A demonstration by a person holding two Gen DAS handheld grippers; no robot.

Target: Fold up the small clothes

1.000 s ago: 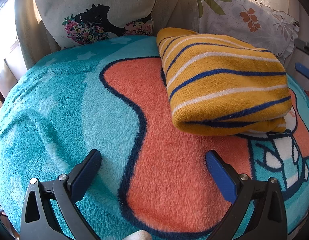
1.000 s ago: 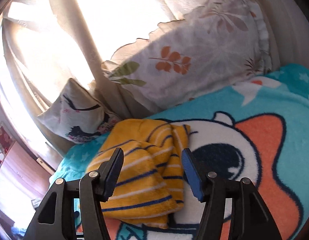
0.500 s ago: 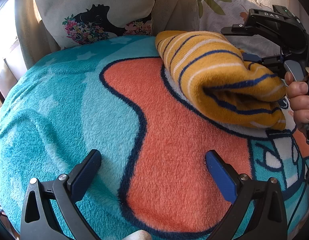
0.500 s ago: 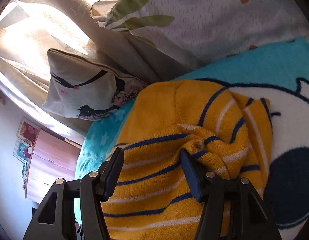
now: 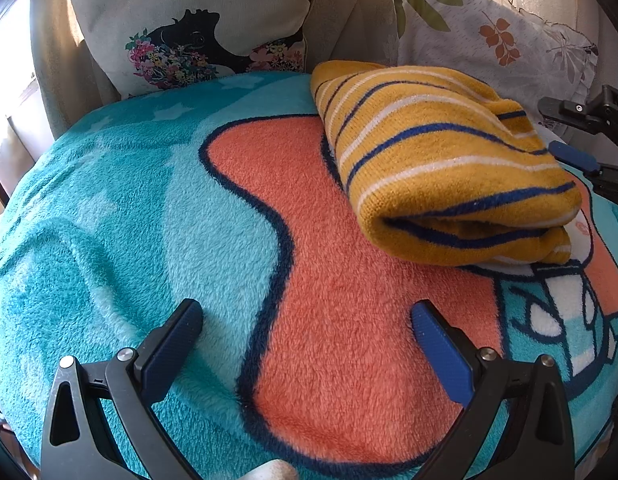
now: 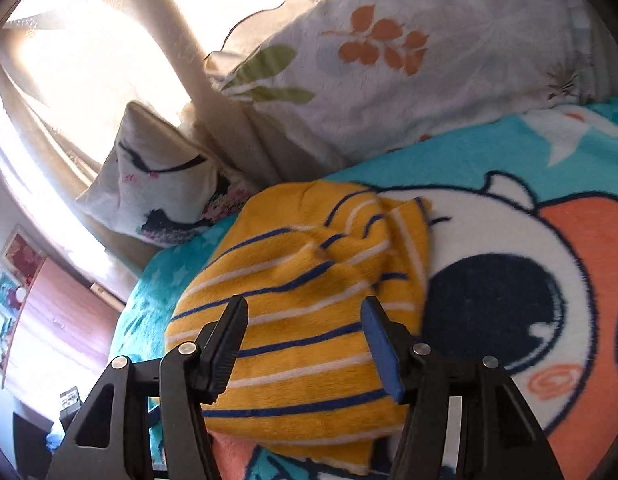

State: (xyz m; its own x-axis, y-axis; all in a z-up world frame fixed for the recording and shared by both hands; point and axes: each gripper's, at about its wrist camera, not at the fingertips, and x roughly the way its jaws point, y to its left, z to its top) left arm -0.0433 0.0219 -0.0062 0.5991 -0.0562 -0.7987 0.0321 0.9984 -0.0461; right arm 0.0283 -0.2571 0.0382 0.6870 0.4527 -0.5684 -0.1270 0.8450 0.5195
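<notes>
Over on the left, the left gripper hangs above the fleece blanket with its jaws wide apart, nothing between them. The folded yellow striped sweater lies farther right, well beyond those jaws. The right gripper sits over the sweater's near edge, jaws parted, pressing on nothing.

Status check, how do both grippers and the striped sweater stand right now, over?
Left gripper open over bare blanket. Right gripper open, poised over sweater, not gripping. Sweater folded. Nothing in the way.
</notes>
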